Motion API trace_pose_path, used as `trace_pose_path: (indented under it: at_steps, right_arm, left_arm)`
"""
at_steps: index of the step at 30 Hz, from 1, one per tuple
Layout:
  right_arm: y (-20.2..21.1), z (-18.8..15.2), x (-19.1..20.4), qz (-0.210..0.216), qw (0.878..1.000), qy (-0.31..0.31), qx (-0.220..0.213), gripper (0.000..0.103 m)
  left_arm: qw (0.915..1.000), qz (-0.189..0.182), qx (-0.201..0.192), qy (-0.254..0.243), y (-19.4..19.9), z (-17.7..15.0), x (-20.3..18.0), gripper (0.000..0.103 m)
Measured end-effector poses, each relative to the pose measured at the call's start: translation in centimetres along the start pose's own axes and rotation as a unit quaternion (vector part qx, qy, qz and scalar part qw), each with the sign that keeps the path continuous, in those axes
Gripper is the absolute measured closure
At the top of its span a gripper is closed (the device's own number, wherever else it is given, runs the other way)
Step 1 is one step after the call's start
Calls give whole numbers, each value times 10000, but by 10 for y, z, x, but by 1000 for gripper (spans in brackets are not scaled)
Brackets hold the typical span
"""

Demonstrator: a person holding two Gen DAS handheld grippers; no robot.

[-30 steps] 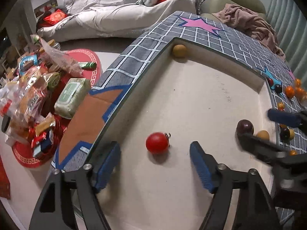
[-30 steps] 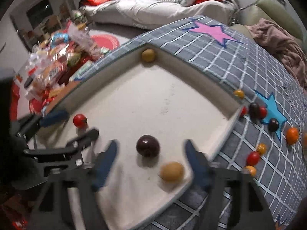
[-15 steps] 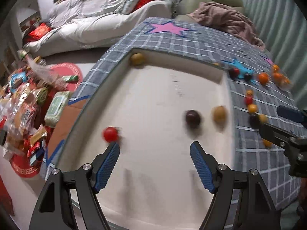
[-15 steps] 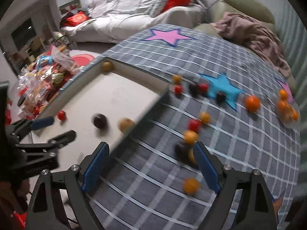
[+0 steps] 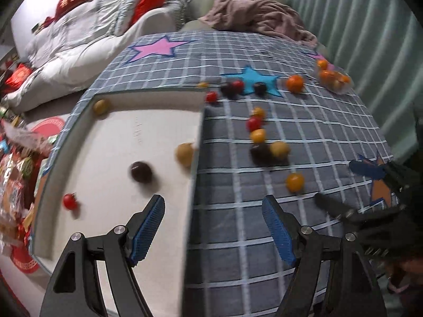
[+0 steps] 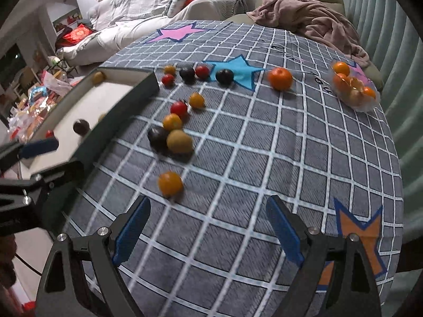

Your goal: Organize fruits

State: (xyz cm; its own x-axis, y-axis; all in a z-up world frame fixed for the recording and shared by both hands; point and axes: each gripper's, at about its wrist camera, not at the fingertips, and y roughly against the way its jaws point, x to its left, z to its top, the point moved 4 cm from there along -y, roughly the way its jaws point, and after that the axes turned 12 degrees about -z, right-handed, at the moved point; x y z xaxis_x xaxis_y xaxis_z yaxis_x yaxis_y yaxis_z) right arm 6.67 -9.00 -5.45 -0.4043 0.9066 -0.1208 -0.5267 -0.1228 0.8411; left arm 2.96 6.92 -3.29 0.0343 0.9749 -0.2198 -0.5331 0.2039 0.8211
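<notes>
A white tray (image 5: 113, 121) on the grey checked cloth holds a dark plum (image 5: 141, 171), a red cherry tomato (image 5: 69, 201), a yellow-brown fruit (image 5: 185, 153) and another yellow-brown fruit (image 5: 100, 106) in its far corner. Several small fruits lie loose on the cloth to its right: an orange one (image 6: 170, 183) nearest, then a kiwi (image 6: 179, 141) touching a dark plum (image 6: 156, 138). My left gripper (image 5: 212, 223) is open and empty over the tray's right edge. My right gripper (image 6: 208, 227) is open and empty just short of the orange fruit.
A tangerine (image 6: 280, 78) and a clear bag of tangerines (image 6: 353, 88) lie at the far right of the cloth. A sofa with bedding and a brown blanket (image 6: 312, 18) stand behind. Snack packets (image 5: 15, 174) cover the floor to the left.
Both grippers have swung right, from over the tray towards the loose fruits on the cloth. Both stayed open and empty. The fruits in the tray have not moved.
</notes>
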Motion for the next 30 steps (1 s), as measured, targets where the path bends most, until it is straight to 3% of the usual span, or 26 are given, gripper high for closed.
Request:
trace_pose_path:
  at_steps: [7, 17, 20, 23, 25, 28, 30]
  right_arm:
    - [-7, -10, 2, 109, 9999, 70, -93, 12]
    - [-19, -1, 23, 361, 9990, -24, -254, 12]
    - [-23, 4, 31, 233, 9991, 37, -347, 13]
    - [-22, 7, 35, 139, 9988, 111, -467, 36]
    - [-20, 9, 35, 169, 9986, 102, -501, 59]
    - [-19, 8, 33, 232, 9984, 127, -509, 75]
    - [-19, 6, 31, 219, 9984, 163, -505, 77]
  left_arm:
    - [9990, -16, 40, -454, -26, 17, -30, 26]
    - [9989, 8, 184, -436, -54, 33, -23, 26]
    - [9990, 17, 157, -420, -54, 34, -21, 26]
    - [9988, 25, 157, -455, -54, 35, -20, 26]
    - [9987, 0, 160, -482, -56, 35, -22, 26]
    - [9982, 14, 195, -569, -59, 36, -26, 26]
    - [9977, 21, 212, -650, -62, 36, -30, 26]
